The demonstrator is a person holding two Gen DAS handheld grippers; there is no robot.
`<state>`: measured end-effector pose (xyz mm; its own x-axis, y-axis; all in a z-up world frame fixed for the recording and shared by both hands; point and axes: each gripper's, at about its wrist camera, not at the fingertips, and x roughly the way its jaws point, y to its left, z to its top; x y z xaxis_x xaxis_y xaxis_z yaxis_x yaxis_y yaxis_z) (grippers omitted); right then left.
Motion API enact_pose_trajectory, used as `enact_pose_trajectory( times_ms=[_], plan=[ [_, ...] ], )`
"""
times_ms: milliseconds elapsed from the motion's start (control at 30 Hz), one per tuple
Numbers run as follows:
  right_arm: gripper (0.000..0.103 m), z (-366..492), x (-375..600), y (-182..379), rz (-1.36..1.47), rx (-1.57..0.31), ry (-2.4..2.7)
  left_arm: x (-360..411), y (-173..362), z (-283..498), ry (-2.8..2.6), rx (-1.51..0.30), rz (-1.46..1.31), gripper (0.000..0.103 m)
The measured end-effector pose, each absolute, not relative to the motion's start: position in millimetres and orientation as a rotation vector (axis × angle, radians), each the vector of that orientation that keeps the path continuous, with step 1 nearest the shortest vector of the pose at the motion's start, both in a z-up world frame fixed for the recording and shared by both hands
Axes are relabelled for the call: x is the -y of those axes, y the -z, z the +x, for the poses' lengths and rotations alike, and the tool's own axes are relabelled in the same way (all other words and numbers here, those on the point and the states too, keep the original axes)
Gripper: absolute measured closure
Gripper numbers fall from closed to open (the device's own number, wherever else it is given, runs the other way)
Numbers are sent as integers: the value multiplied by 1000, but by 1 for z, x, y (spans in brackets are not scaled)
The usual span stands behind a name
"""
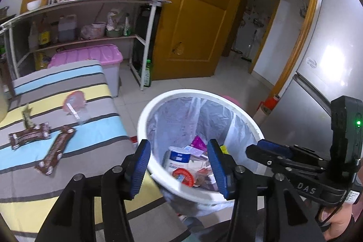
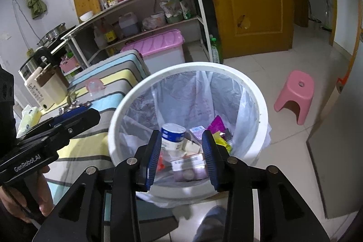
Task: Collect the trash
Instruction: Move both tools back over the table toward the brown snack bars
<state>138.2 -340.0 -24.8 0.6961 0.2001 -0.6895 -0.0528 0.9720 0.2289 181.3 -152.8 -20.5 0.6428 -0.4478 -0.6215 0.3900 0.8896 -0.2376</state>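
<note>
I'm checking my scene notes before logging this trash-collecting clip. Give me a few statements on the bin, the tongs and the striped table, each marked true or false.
1. Both the left tongs and the right tongs are open and hold nothing. True.
2. The white trash bin has no liner. False: a clear plastic bag lines it.
3. Two brown wrappers lie on the striped tablecloth. True.
4. The bin is empty. False: a blue-and-white cup and other packaging lie inside.
5. The pink stool stands on the table. False: it stands on the floor.
</note>
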Motion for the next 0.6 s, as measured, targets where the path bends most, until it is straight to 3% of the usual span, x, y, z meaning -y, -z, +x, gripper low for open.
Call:
enact_pose_trajectory(
  times_ms=[600],
  plan=[
    [65,116,276,15,138,-753,-304,81,23,134,313,-709,-80,51]
  ],
)
